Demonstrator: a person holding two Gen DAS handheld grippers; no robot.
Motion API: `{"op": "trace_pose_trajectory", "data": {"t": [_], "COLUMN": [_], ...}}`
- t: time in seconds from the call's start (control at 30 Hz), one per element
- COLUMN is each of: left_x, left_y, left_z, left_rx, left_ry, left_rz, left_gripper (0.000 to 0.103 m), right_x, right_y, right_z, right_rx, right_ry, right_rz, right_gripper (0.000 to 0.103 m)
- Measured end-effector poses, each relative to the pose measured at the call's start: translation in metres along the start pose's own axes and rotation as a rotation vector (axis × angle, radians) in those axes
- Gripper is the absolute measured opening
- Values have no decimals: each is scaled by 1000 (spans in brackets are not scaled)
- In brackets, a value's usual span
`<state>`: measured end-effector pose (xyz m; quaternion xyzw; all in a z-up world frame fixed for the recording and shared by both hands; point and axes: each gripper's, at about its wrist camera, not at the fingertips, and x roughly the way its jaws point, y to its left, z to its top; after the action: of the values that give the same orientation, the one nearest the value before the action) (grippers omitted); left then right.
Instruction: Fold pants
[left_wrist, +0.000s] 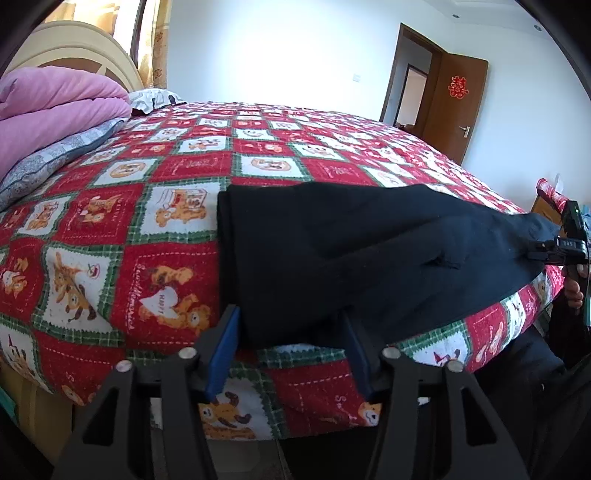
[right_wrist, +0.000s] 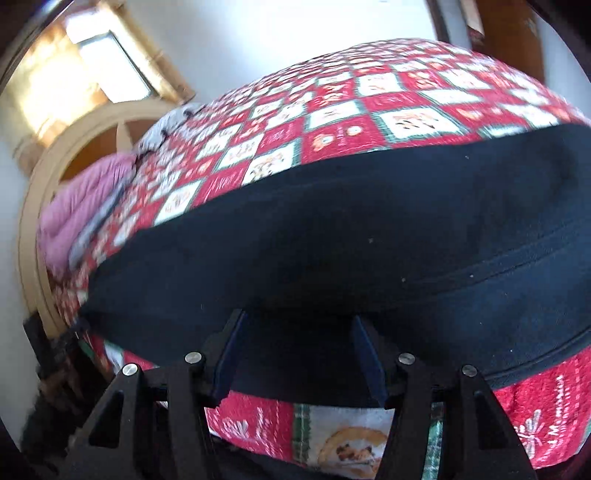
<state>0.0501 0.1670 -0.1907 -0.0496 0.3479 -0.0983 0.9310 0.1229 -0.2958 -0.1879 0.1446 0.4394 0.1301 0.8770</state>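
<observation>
The black pants (left_wrist: 369, 251) lie lengthwise along the bed (left_wrist: 147, 221) edge across mid-frame, left gripper (left_wrist: 291, 332) spread apart around the near corner, right gripper (right_wrist: 295, 343) also apart at the other end, so both are about equally close.

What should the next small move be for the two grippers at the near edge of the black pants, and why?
Probably close both on the hem. The left gripper and the right gripper each have their jaws open, straddling the near edge of the black pants, which lie flat on the bedspread; nothing is pinched yet, so no fold can start.
</observation>
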Motion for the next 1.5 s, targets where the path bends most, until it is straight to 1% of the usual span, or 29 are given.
{"op": "trace_pose_trajectory", "data": {"t": [0.03,0.1,0.13,0.17,0.2,0.23,0.27,0.3,0.37,0.43,0.53,0.63,0.67,0.73,0.83,0.97,1.07,1.1,1.13,1.17,1.2,1.23,1.27,1.3,1.33,1.37,1.43,1.5], "left_x": [0,1,2,3,3,3,3,2,-1,-2,-8,-17,-19,-21,-19,-9,-9,-10,-11,-14,-17,-21,-23,-25,-27,-28,-28,-25], "left_y": [-1,-2,-1,1,4,6,7,9,13,15,20,26,28,34,44,45,45,46,49,53,56,59,60,60,59,58,51,41], "left_z": [0,1,1,1,1,1,2,2,3,5,10,15,16,17,12,3,3,3,3,3,1,0,-1,-1,-2,-2,0,2], "left_rx": [5,15,14,7,1,-1,0,1,-11,-15,-23,-34,-39,-53,-89,-90,-96,-106,-127,-157,-177,-192,-195,-198,-207,-212,-204,-174], "left_ry": [-1,-1,6,9,8,4,3,1,-10,-20,-43,-72,-79,-85,-75,-38,-39,-38,-34,-30,-31,-36,-38,-37,-36,-38,-40,-27], "left_rz": [4,17,29,34,38,39,40,41,35,39,49,55,57,62,48,38,26,26,22,14,2,-14,-17,-24,-59,-87,-121,-130], "left_gripper": [53,48,44,38,35,27,21,19,12,11,9,7,4,4,4,4,4,4,7,13,16,25,36,41,44,44,44,44], "right_x": [-3,0,1,3,5,6,8,9,9,4,-9,-29,-34,-44,-47,-32,-19,-18,-17,-17,-17,-17,-17,-17,-17,-17,-18,-18], "right_y": [-2,1,2,3,4,2,0,-2,-6,-7,-1,6,7,7,7,1,-7,-6,-7,-5,-4,-3,-2,-2,-2,-3,-3,-3], "right_z": [0,2,3,3,4,5,5,5,5,5,6,7,7,5,0,-13,-18,-19,-20,-21,-21,-21,-22,-23,-23,-23,-23,-24], "right_rx": [11,21,22,26,31,38,50,55,65,71,46,20,20,25,28,25,45,40,36,28,19,11,7,6,7,6,7,4], "right_ry": [-8,-30,-37,-45,-49,-53,-57,-58,-63,-76,-108,-146,-152,-159,-133,-66,-12,-11,-10,-11,-13,-14,-15,-13,-12,-12,-13,-15], "right_rz": [2,-10,-12,-13,-14,-13,-15,-16,-6,14,30,55,63,80,94,53,40,33,30,26,20,13,11,10,10,10,10,8], "right_gripper": [59,57,55,47,35,29,17,9,5,3,3,3,3,3,3,3,3,3,3,3,3,3,3,3,3,3,3,3]}}
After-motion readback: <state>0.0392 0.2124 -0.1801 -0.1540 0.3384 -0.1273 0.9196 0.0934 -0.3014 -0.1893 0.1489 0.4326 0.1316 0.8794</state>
